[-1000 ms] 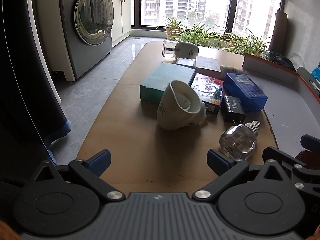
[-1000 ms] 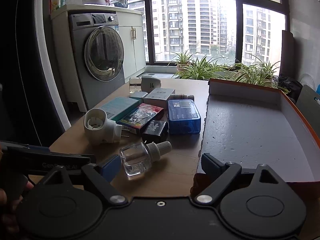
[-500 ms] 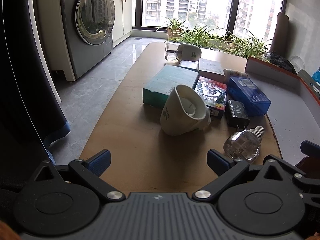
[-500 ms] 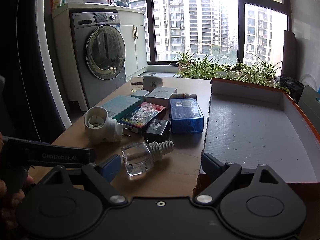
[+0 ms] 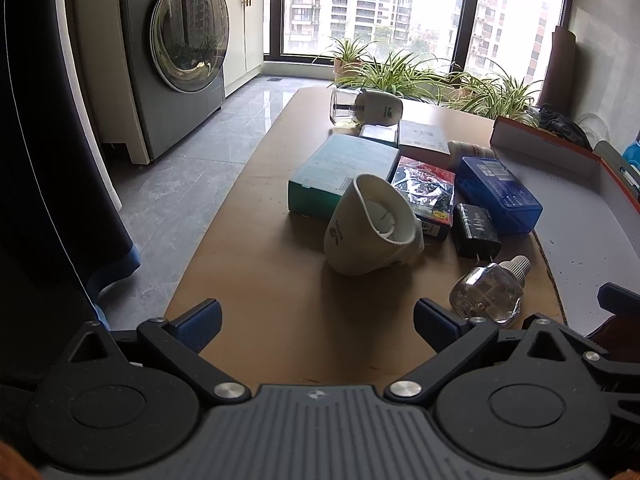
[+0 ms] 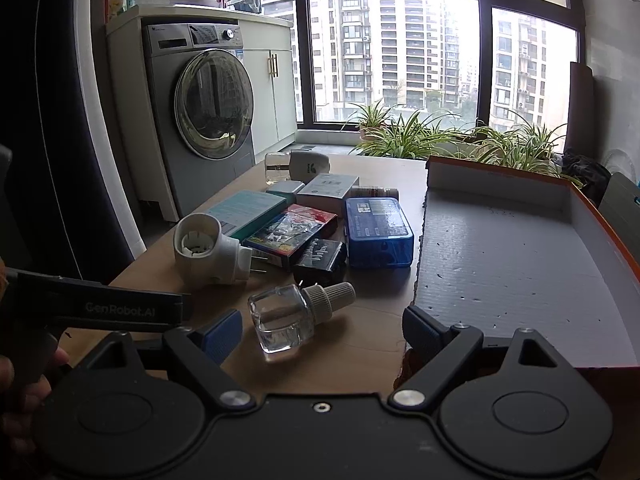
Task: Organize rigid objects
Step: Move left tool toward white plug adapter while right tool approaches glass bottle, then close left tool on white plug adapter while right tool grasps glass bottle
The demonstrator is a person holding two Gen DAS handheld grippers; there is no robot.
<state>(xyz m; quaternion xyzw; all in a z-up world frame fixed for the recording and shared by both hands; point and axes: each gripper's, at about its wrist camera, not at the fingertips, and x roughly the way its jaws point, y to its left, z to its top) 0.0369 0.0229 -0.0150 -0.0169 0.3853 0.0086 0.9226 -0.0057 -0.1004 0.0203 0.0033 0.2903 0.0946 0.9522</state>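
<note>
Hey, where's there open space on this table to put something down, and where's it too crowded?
The tray floor is bare. So is the table strip left of the white plug-in, near the left gripper. It's crowded in the middle, from the bottle and charger back through the boxes.

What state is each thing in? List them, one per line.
Left tongs: open, holding nothing.
Right tongs: open, holding nothing.
Clear refill bottle: capped, lying on its side.
White plug-in diffuser: on its side, socket holding nothing.
Blue case: shut, flat.
Orange-rimmed box: open, nothing inside.
Washing machine: door shut.
</note>
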